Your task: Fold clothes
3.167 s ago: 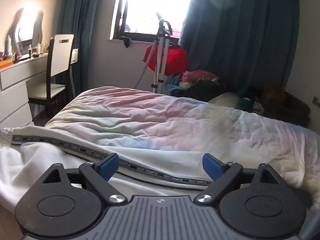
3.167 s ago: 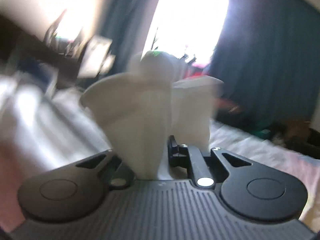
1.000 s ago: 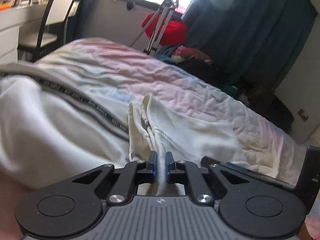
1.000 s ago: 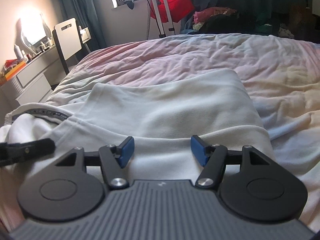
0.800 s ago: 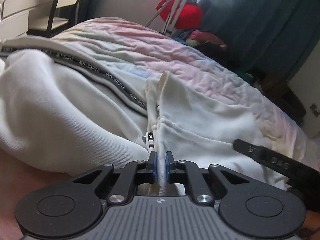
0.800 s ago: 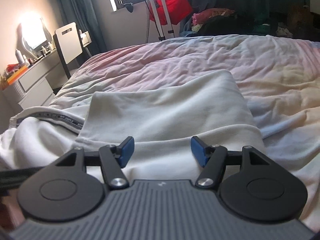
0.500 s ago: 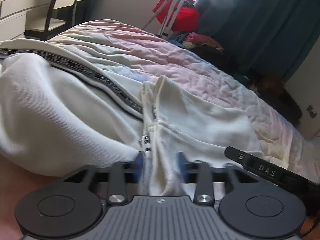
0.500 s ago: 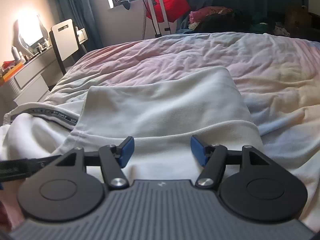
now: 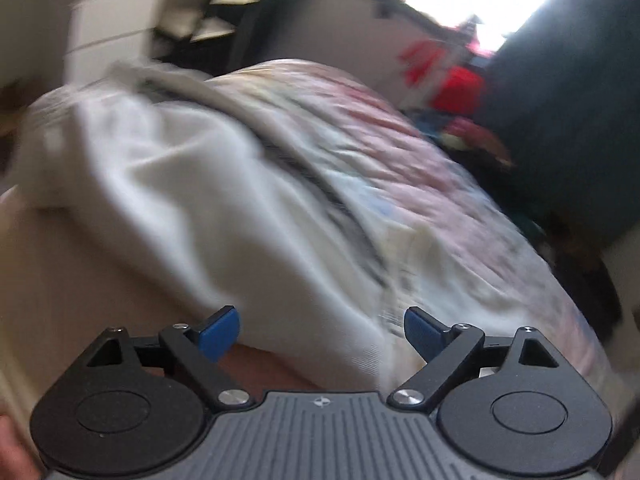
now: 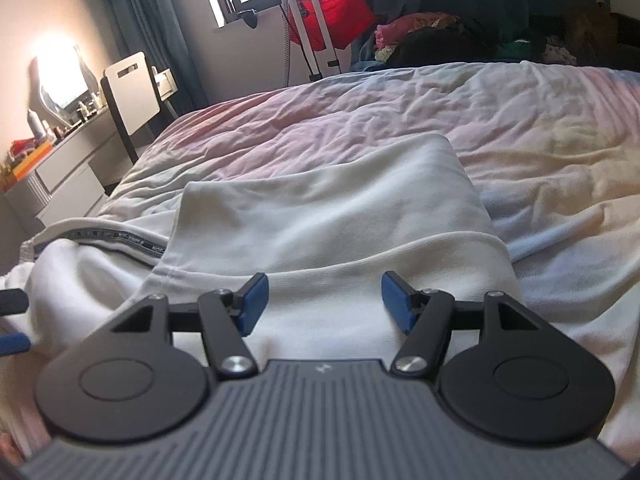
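Note:
A white garment point(image 10: 328, 216) with a dark printed band point(image 10: 116, 235) lies on the bed, one part folded over into a flat panel. My right gripper point(image 10: 323, 300) is open and empty just above its near hem. My left gripper point(image 9: 320, 330) is open and empty over the garment's point(image 9: 224, 216) near left edge; that view is motion-blurred. The left gripper's fingertips point(image 10: 14, 342) show at the far left of the right wrist view.
The bed has a pastel pink and blue quilt point(image 10: 520, 120). A white chair point(image 10: 134, 92) and a dresser point(image 10: 60, 172) stand to the left. A red bag on a metal stand point(image 10: 328, 16) and a pile of clothes point(image 10: 440, 36) lie beyond the bed.
My left gripper opened and let go of the garment's zipper edge, then swung left and pulled back. The right gripper stayed open and nearly still.

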`<state>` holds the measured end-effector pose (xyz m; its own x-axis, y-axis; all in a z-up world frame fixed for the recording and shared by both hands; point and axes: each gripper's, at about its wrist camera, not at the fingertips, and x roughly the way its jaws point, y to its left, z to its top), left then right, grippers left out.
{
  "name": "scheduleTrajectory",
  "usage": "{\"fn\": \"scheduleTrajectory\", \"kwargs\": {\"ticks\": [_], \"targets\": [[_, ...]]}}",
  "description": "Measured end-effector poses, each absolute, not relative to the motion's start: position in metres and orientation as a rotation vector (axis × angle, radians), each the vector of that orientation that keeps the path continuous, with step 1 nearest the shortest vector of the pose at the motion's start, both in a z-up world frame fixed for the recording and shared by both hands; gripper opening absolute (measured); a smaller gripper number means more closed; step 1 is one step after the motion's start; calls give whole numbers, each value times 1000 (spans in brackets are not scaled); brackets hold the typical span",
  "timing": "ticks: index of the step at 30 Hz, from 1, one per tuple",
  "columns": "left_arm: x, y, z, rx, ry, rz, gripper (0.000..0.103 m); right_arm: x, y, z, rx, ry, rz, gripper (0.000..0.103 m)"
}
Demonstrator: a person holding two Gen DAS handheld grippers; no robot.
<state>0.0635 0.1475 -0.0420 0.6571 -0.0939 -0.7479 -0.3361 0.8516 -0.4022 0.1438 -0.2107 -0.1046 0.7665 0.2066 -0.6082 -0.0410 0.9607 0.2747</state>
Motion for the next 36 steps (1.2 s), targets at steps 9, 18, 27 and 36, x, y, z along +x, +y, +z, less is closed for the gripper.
{"fn": "scheduleTrajectory", "kwargs": {"ticks": [9,18,27,36], "targets": [[87,240,-87,-993,874,360,94,143,-210,-106,260,688,137,65],[101,290,-91,-1054,674,501,65,138,-200,-105,206,681,136,65],[102,292,-75,-939,595,526,19,132,-185,-109,115,694,137,65],[104,218,-7,-560,419,427,16,125,-194,-107,162,699,93,64]]}}
